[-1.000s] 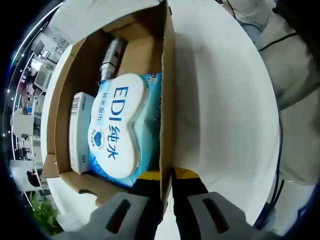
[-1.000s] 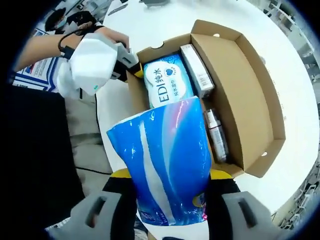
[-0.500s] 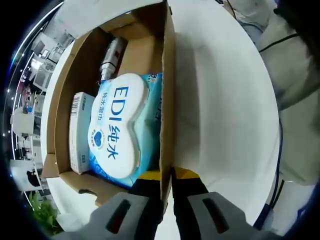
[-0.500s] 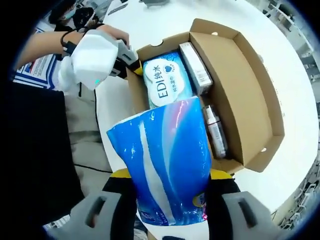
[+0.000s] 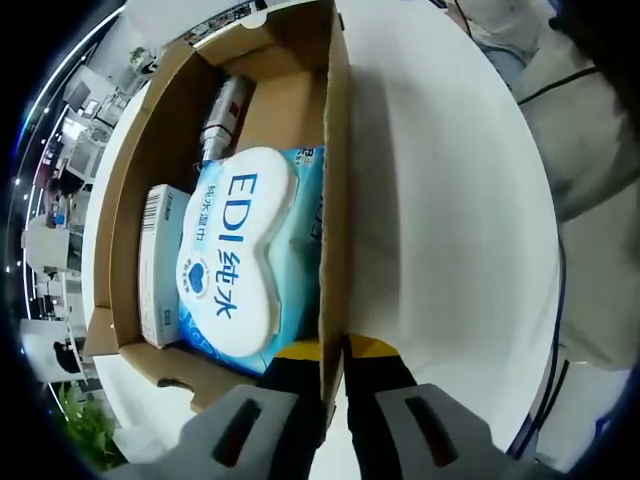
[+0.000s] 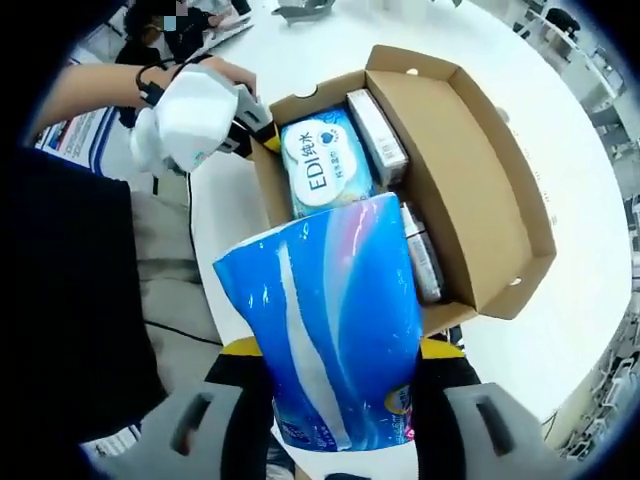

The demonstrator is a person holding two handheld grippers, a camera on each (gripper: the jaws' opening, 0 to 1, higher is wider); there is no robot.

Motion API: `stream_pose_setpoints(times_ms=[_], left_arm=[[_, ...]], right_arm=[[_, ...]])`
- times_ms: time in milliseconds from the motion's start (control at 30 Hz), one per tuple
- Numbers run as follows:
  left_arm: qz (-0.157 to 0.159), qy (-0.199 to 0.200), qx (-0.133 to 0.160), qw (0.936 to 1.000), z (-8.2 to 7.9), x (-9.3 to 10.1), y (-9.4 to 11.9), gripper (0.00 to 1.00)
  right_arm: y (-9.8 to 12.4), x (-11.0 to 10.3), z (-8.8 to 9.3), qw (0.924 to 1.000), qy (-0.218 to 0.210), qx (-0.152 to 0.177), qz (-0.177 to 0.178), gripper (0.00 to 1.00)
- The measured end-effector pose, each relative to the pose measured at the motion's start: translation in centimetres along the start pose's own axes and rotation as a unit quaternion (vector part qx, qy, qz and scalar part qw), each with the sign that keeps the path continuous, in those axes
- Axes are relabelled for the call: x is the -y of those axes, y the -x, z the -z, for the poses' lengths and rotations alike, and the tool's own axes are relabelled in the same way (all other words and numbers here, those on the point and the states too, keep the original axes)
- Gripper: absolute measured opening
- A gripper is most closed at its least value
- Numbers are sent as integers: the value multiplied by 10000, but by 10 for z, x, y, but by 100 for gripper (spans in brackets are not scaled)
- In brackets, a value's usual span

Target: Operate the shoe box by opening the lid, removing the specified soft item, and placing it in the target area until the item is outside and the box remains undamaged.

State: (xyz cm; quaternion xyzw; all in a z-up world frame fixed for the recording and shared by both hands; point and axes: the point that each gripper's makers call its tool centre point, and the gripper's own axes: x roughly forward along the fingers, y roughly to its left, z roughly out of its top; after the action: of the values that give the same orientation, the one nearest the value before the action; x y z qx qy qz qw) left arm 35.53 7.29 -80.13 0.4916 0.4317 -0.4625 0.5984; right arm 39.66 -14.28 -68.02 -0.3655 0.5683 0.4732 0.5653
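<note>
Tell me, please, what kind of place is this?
Probably a lab or workshop for recording tasks, not a home. A shoe box sits on a big white table, handheld grippers work on it, and more tables or equipment stand in the background.

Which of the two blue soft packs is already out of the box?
The glossy blue pack with white streaks, clamped in the right claw above the table. The EDI wipes pack, white-lidded, lies inside the shoe box beside the white carton.
</note>
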Motion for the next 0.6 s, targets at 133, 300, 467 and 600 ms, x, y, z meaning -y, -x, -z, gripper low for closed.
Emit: stream_pose_setpoints(times_ms=[133,300,467,600], left_arm=[[-6,-6,9,10000,0,0,0,4],[-2,-6,6,10000,0,0,0,4],[3,-9,4,10000,-1,0,0,4],[-6,-15,8,10000,0,0,0,4]], right_arm=[[3,2,6,10000,-26,43,79,52],[8,3,16,9998,-42,46,170,52],[11,4,25,9997,-31,20,245,52],[15,6,30,9995,-67,48,290,52]])
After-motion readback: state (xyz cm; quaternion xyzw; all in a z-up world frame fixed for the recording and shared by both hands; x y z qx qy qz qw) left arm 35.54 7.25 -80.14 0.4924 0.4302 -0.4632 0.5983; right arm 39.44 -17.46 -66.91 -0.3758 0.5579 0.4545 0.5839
